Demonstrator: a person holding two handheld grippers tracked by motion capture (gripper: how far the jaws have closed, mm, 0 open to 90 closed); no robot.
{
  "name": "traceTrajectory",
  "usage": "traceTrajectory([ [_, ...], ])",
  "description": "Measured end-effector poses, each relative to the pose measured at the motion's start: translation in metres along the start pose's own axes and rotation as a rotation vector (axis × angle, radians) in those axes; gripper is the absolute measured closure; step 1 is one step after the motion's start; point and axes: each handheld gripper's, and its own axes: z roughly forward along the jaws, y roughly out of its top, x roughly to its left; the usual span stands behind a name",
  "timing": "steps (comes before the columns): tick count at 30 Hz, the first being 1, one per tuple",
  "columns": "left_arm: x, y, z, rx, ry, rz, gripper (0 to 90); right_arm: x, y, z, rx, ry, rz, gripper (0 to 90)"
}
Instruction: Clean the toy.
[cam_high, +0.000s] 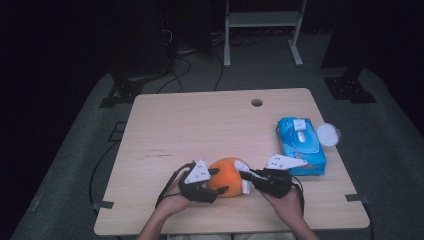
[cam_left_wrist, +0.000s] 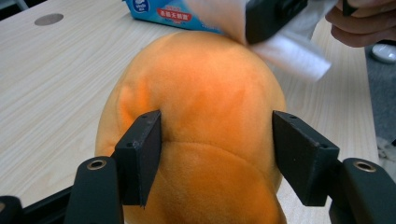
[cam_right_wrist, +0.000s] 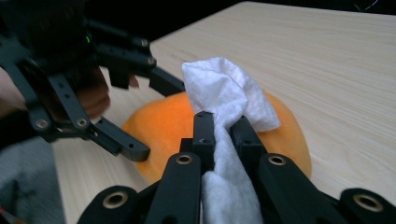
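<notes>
An orange plush ball (cam_high: 229, 172) rests on the wooden table (cam_high: 200, 120) near its front edge. My left gripper (cam_high: 220, 180) is shut on it from the left. In the left gripper view the two black pads (cam_left_wrist: 142, 154) press into the sides of the plush (cam_left_wrist: 201, 93). My right gripper (cam_high: 244, 175) comes in from the right, shut on a crumpled white wipe (cam_right_wrist: 229, 88). The wipe lies against the top of the plush (cam_right_wrist: 289, 135). In the left gripper view the wipe (cam_left_wrist: 299, 53) hangs over the plush's far side. In the right gripper view the left gripper (cam_right_wrist: 149, 116) straddles the plush.
A blue pack of wipes (cam_high: 301, 145) lies at the table's right side, just behind my right hand. A white round lid (cam_high: 327, 134) sits beside it at the edge. A cable hole (cam_high: 257, 102) is near the far edge. Bare tabletop stretches behind and to the left.
</notes>
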Motion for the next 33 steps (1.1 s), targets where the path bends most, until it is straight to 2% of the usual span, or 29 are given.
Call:
traceTrajectory([
  [1,0.000,0.000,0.000,-0.008,0.000,-0.010,35.4,-0.008,-0.006,0.002,0.011,-0.003,0.032,82.0],
  [2,0.000,-0.001,-0.001,-0.011,-0.001,-0.013,35.4,-0.008,-0.006,0.002,0.011,-0.003,0.032,82.0],
  [4,0.001,0.000,0.000,-0.012,-0.001,-0.017,35.4,-0.018,-0.010,0.000,0.019,-0.041,0.054,82.1],
  [6,0.000,0.000,0.001,-0.011,0.000,-0.015,35.4,-0.019,-0.011,-0.003,0.015,-0.047,0.071,82.2],
  [8,0.000,0.001,0.003,-0.013,0.002,-0.016,35.4,-0.010,-0.008,-0.001,0.002,-0.031,0.046,82.1],
  [10,-0.002,0.001,0.004,-0.010,-0.001,-0.008,35.4,0.005,-0.001,0.002,-0.016,0.027,0.001,82.1],
  [12,-0.005,0.002,0.004,-0.003,0.004,0.002,35.4,0.017,0.004,0.006,-0.007,0.034,-0.062,82.1],
  [13,-0.005,0.001,0.004,-0.002,0.005,0.003,35.4,0.019,0.004,0.008,-0.002,0.023,-0.076,82.1],
  [14,-0.005,0.001,0.004,-0.001,0.003,0.005,35.4,0.011,0.001,0.008,0.003,0.018,-0.051,82.1],
  [15,-0.005,0.000,0.004,-0.005,0.002,0.004,35.4,0.011,0.001,0.008,0.003,0.018,-0.051,82.1],
  [17,-0.006,0.001,0.005,-0.005,0.001,0.009,35.4,-0.006,-0.005,0.003,0.003,-0.022,0.004,82.1],
  [19,-0.007,0.002,0.006,-0.002,0.003,0.010,35.4,-0.006,-0.005,0.001,0.000,-0.026,0.006,82.1],
  [20,-0.007,0.002,0.007,0.000,0.001,0.013,35.4,-0.003,-0.004,0.001,-0.004,-0.022,0.000,82.3],
  [21,-0.007,0.002,0.007,-0.003,-0.003,0.012,35.4,0.002,-0.002,0.002,-0.009,0.011,-0.006,82.4],
  [22,-0.007,0.002,0.007,-0.004,-0.004,0.010,35.4,0.009,0.000,0.005,-0.010,0.046,-0.033,82.3],
  [23,-0.007,0.002,0.007,-0.004,-0.003,0.009,35.4,0.017,0.002,0.008,0.000,0.051,-0.072,82.3],
  [24,-0.007,0.001,0.006,0.000,-0.002,0.009,35.4,0.023,0.005,0.013,0.016,0.037,-0.109,82.3],
  [25,-0.007,0.001,0.006,0.000,-0.002,0.009,35.4,0.023,0.005,0.013,0.016,0.037,-0.109,82.3],
  [27,-0.007,0.001,0.006,-0.006,-0.002,0.007,35.4,0.014,0.004,0.011,0.015,0.019,-0.083,82.4],
  [30,-0.008,0.001,0.007,-0.006,-0.002,0.010,35.4,-0.005,-0.001,0.003,0.000,-0.026,-0.015,82.4],
  [32,-0.008,0.002,0.008,-0.002,-0.002,0.015,35.4,-0.007,-0.001,0.001,-0.001,-0.010,0.011,82.3],
  [33,-0.008,0.002,0.008,0.003,-0.002,0.018,35.3,-0.004,-0.001,0.002,-0.001,-0.004,0.000,82.3],
])
